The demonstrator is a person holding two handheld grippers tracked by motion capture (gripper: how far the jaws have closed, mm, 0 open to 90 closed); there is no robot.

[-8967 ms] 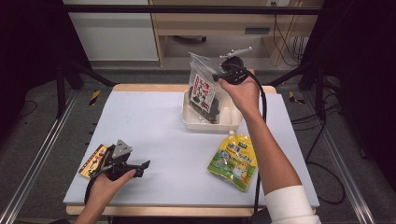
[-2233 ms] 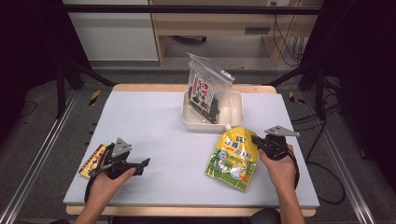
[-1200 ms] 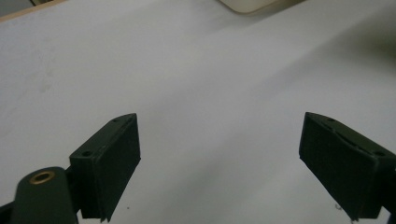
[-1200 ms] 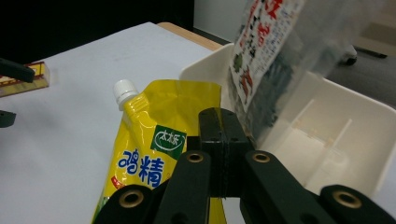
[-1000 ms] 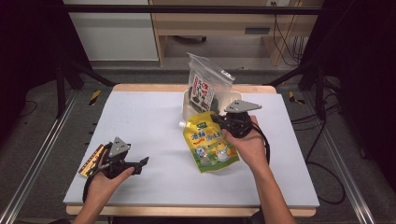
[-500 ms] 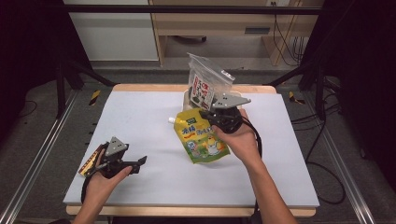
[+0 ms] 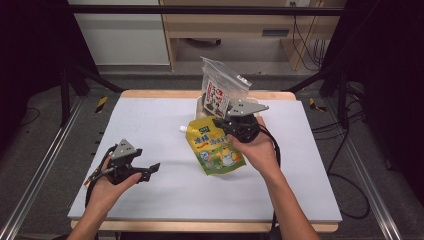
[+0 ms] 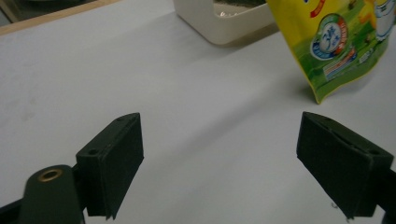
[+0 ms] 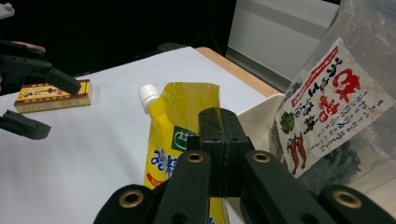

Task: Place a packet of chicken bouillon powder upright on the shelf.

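Yellow and soft, the spouted pouch (image 7: 216, 148) hangs from my right gripper (image 7: 235, 125), lifted off the white table (image 7: 150, 115) just in front of the cream tray (image 7: 200, 106). In the right gripper view the two jaws are pressed together on the pouch's top edge, beside its white screw cap (image 9: 149, 94). The body sags below the grip and tilts, so I judge it holds liquid or gel: moderately heavy for its size, floppy, with a slick printed skin. It will swing if I move fast, and the weight could peel it out of a shallow pinch. The flat sealed seam at the top is the best place to hold, since it is the stiffest part; the belly would squash and slide.

A clear bag (image 7: 222, 90) with a red and white label already stands in the tray, leaning toward the back, so room is tight; I would lower the pouch bottom-first beside it.

My left gripper (image 7: 150, 170) hovers over the near left of the table, jaws wide apart with nothing between them. A small yellow box (image 9: 52, 95) lies flat just behind it.
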